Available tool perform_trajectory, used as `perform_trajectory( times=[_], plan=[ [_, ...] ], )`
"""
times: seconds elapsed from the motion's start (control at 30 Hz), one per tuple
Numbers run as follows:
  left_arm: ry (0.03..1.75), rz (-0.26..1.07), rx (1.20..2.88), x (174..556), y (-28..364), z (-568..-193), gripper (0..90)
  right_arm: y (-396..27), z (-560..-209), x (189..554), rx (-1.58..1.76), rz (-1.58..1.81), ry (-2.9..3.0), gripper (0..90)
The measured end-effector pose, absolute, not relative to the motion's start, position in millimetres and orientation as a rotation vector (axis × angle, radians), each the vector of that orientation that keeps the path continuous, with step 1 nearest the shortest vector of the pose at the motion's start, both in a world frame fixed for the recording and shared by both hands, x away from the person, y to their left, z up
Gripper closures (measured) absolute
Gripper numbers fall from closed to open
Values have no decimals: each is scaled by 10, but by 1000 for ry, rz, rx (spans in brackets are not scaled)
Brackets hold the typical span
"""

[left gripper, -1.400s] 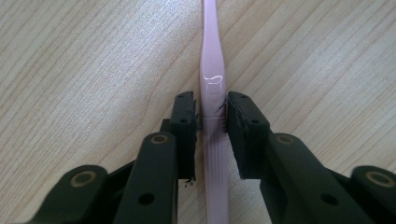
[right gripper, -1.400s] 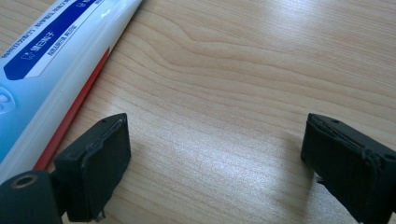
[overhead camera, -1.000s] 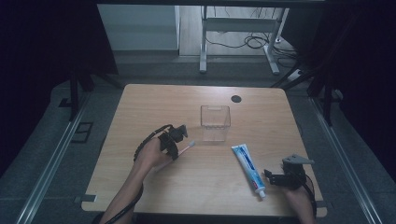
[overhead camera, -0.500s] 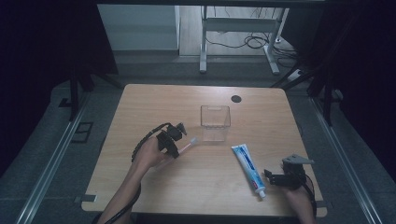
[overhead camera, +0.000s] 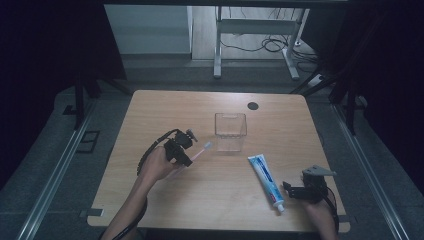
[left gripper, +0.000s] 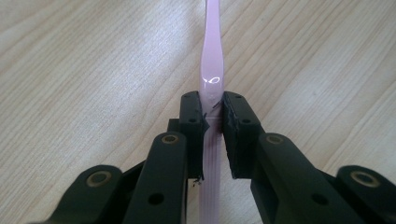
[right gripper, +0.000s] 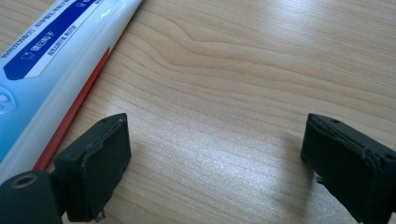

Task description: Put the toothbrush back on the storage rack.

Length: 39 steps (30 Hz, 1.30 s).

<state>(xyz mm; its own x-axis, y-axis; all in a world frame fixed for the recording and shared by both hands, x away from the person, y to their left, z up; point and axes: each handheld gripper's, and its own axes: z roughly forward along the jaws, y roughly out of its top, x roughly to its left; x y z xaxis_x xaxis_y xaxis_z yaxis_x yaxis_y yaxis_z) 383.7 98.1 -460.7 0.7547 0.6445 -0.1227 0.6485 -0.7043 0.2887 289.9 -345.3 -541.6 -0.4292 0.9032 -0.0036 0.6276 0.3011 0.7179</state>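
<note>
My left gripper (overhead camera: 186,156) (left gripper: 213,109) is shut on the handle of a pink toothbrush (left gripper: 211,56), whose head (overhead camera: 207,145) points toward a clear plastic box (overhead camera: 230,131) at the table's middle. The brush hangs a little above the wood. A blue and white toothpaste tube (overhead camera: 264,176) (right gripper: 51,60) lies on the table at the front right. My right gripper (overhead camera: 289,190) (right gripper: 217,158) rests just right of the tube's cap end, open, with bare wood between its jaws.
A small black disc (overhead camera: 253,106) lies at the far right of the wooden table (overhead camera: 165,115). A metal desk frame and cables (overhead camera: 260,40) stand on the floor beyond the table. Dark curtains hang at both sides.
My left hand has risen and moved toward the clear box with the toothbrush in its jaws. The right gripper and the tube have kept still.
</note>
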Motion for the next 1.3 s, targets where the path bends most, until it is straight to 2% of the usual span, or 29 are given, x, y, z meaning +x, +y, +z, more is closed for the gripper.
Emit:
perform_trajectory(
  times=[0.67,1.3],
  plan=[
    [951,56,2458,3754,1142,-4343,790,-3452,-5417,2899,1367,915,2164,80],
    [880,120,2315,3797,1074,-4078,790,-3451,-5417,2900,1367,917,2163,80]
  ],
)
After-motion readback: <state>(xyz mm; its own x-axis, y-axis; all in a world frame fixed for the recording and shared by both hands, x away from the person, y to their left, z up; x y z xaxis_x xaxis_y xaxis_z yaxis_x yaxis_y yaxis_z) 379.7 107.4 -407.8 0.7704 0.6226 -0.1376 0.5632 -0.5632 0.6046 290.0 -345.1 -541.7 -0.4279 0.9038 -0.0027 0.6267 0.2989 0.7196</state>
